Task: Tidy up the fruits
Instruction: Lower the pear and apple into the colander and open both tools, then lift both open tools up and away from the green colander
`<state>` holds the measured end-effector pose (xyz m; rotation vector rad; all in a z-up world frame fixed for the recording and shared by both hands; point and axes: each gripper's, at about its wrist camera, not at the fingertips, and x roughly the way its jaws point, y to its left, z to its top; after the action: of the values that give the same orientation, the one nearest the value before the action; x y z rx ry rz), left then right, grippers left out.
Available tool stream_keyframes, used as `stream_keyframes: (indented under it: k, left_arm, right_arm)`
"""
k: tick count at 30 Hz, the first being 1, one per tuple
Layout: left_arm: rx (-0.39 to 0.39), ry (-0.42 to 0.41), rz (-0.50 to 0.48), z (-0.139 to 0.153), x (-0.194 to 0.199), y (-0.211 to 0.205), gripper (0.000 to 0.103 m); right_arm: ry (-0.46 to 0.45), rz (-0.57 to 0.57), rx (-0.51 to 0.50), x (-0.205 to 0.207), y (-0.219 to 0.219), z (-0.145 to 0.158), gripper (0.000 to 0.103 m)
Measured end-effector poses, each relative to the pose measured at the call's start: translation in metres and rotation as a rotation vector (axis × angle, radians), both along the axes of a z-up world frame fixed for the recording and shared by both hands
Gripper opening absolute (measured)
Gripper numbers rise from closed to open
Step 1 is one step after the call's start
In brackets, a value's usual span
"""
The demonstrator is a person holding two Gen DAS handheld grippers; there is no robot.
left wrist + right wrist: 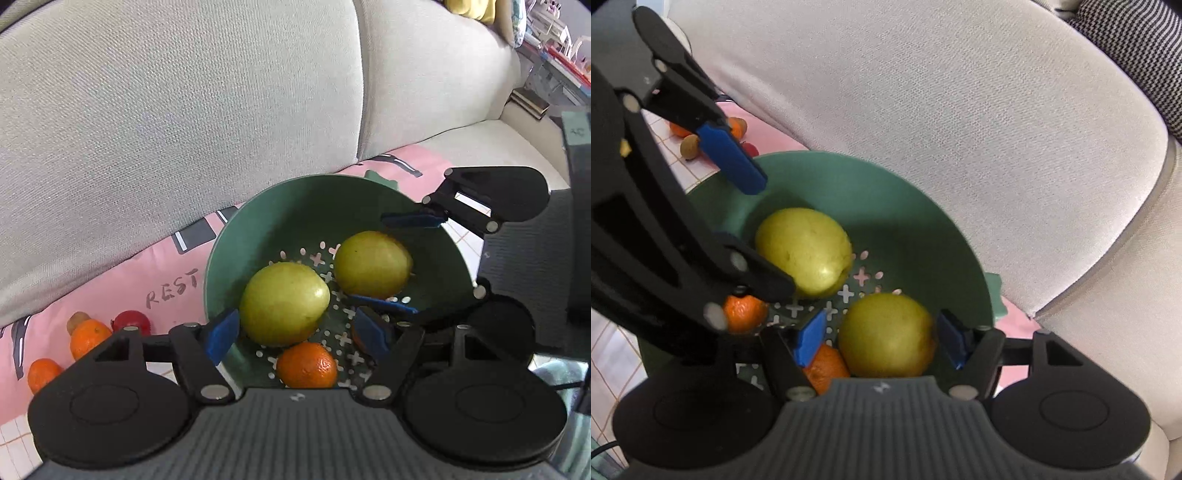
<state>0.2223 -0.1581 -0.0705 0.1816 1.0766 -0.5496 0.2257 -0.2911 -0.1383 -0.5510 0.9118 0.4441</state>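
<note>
Green and perforated, the colander (258, 221) on the pink cloth (110, 280) holds two yellow-green fruits and oranges. One fruit (886, 334) sits between the right gripper's (882, 341) parted pads, ungripped. The left gripper (295, 332) is open over the other fruit (283, 302).

Both cameras sat on the hand-held grippers and looked steeply down along their fingers, close over the green colander (258, 229) (905, 206) on the sofa (184, 110) (960, 110). The left wrist view faced it from one side, the right wrist view from the other. Each showed the two green fruits and the opposite gripper.
</note>
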Motion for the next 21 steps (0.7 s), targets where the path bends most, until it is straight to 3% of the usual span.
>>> stream_keyframes:
  k: [11,21]
  left_arm:
    - [0.046,-0.06,0.044,0.029,-0.029,0.023,0.084]
    - [0.156,-0.067,0.106,0.047,-0.07,0.056,0.083]
  right_arm:
    - [-0.026,-0.067,0.031,-0.016,0.011,0.016,0.064]
    - [0.066,-0.166,0.18,-0.054,0.025,0.036,0.064]
